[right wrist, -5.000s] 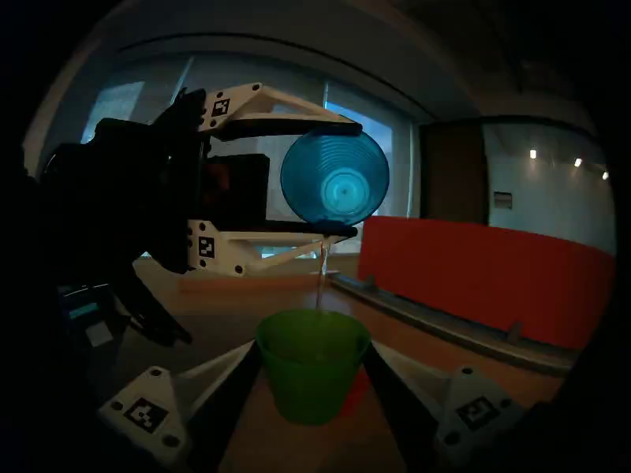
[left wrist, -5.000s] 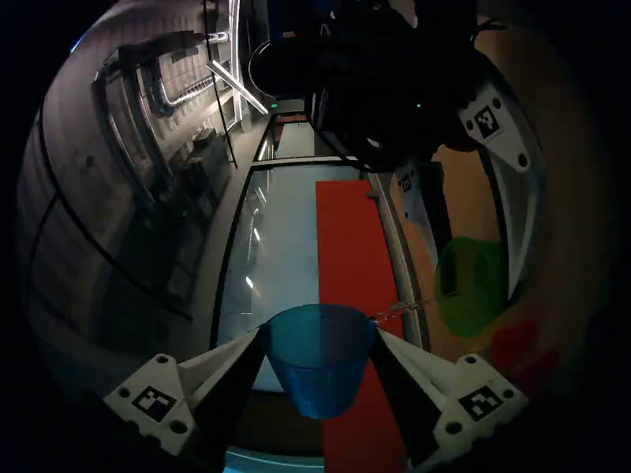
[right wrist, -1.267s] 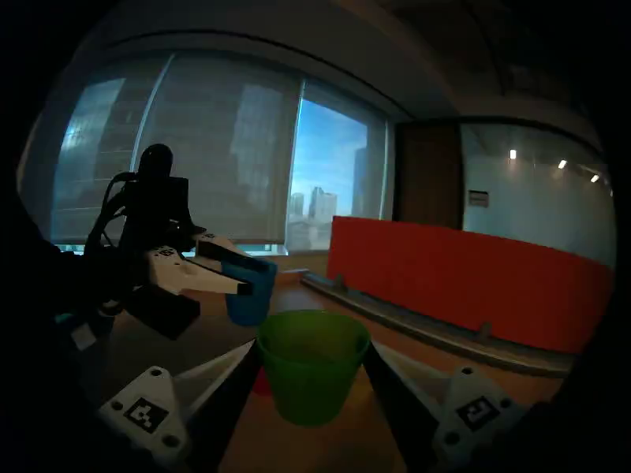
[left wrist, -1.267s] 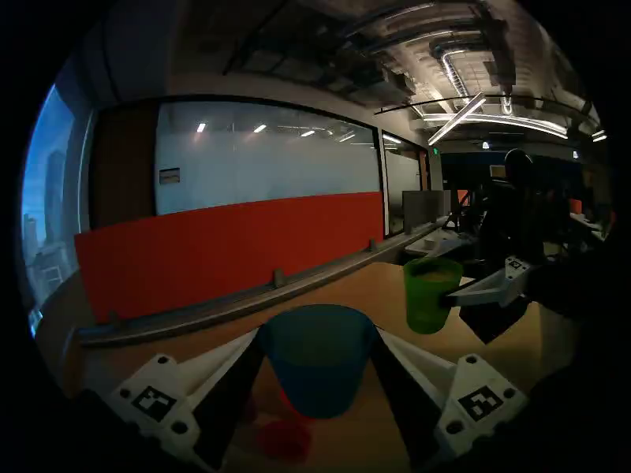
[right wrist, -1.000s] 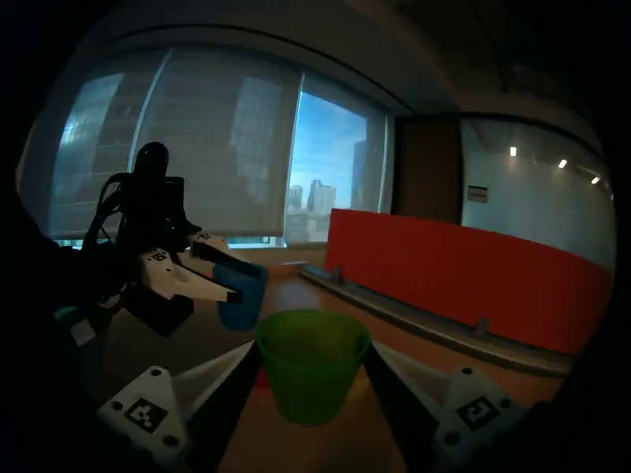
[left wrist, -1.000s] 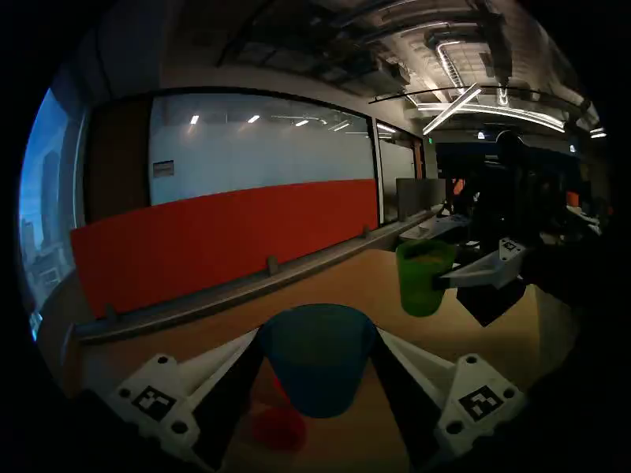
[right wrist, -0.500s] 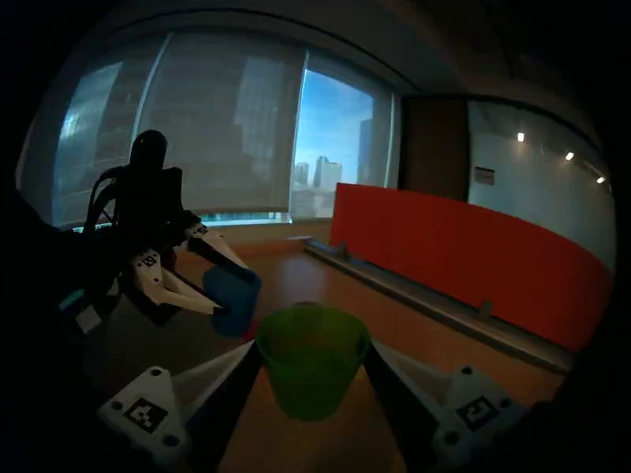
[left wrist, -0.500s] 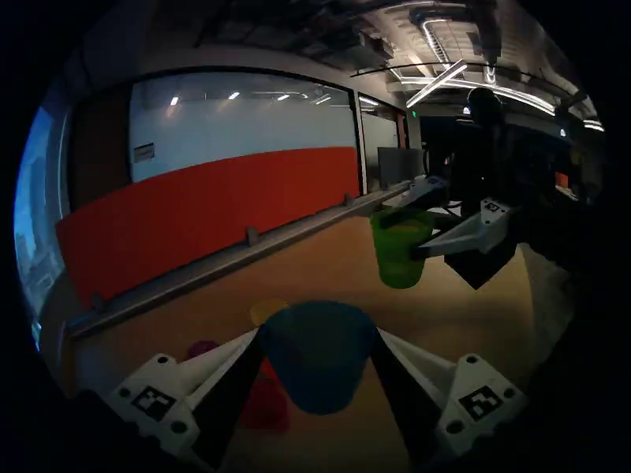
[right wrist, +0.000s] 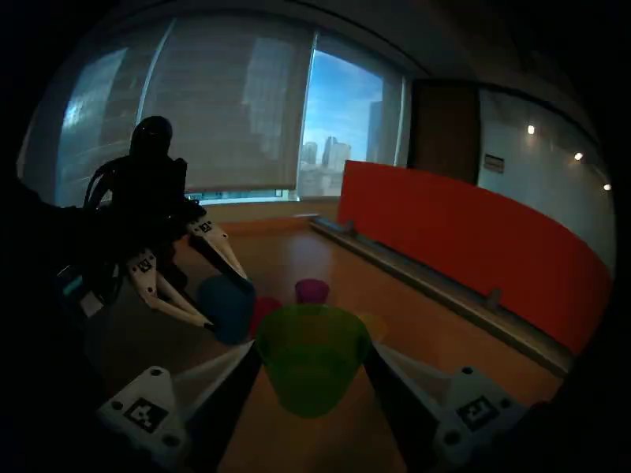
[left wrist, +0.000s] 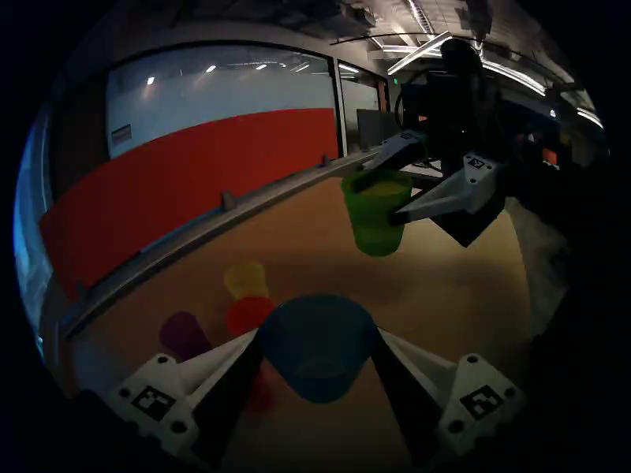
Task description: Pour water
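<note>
Two cups, both upright, are held over a wooden table (left wrist: 442, 292) in a dim office. The left gripper (left wrist: 319, 359) has its fingers clenched on either side of a blue cup (left wrist: 318, 347), which hangs low, just beside and in front of a red cup (left wrist: 248, 314) standing on the table. The right gripper (right wrist: 313, 366) is clamped the same way on a green cup (right wrist: 311, 363), carried higher and well apart from the red cup, on the side away from the long red partition (left wrist: 197, 173). A yellow cup (left wrist: 246, 278) stands just behind the red cup and a purple cup (left wrist: 183, 333) near it.

No water runs between the two held cups, and neither is tipped. In the left gripper view a pale surface shows near the green cup's rim, probably water, though the light is too poor to be sure; the blue cup's inside looks dark and likely empty. On that showing the pour appears finished, with only the setting down of both cups left to do.
</note>
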### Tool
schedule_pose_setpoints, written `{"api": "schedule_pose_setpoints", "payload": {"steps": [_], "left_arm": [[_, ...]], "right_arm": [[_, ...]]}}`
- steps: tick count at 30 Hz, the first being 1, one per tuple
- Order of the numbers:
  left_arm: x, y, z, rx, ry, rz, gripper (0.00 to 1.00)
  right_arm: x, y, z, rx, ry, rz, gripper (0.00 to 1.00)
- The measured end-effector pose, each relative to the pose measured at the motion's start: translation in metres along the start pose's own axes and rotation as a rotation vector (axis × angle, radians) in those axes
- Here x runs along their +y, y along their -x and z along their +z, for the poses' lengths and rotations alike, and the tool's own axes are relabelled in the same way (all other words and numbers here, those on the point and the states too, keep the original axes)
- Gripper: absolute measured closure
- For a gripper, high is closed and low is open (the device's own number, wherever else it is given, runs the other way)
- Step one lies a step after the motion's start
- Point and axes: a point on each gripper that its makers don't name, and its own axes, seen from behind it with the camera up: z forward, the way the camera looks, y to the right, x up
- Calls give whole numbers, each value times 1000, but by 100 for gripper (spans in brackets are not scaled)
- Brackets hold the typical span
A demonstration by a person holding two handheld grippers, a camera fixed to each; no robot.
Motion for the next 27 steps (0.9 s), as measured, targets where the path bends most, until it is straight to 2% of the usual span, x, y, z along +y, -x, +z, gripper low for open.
{"api": "schedule_pose_setpoints", "payload": {"steps": [8, 27], "left_arm": [[7, 19, 8, -71, 39, 11, 10], [13, 61, 35, -203, 98, 16, 10]], "right_arm": [[-1, 16, 6, -55, -26, -5, 9], [-8, 68, 27, -201, -90, 2, 8]]}}
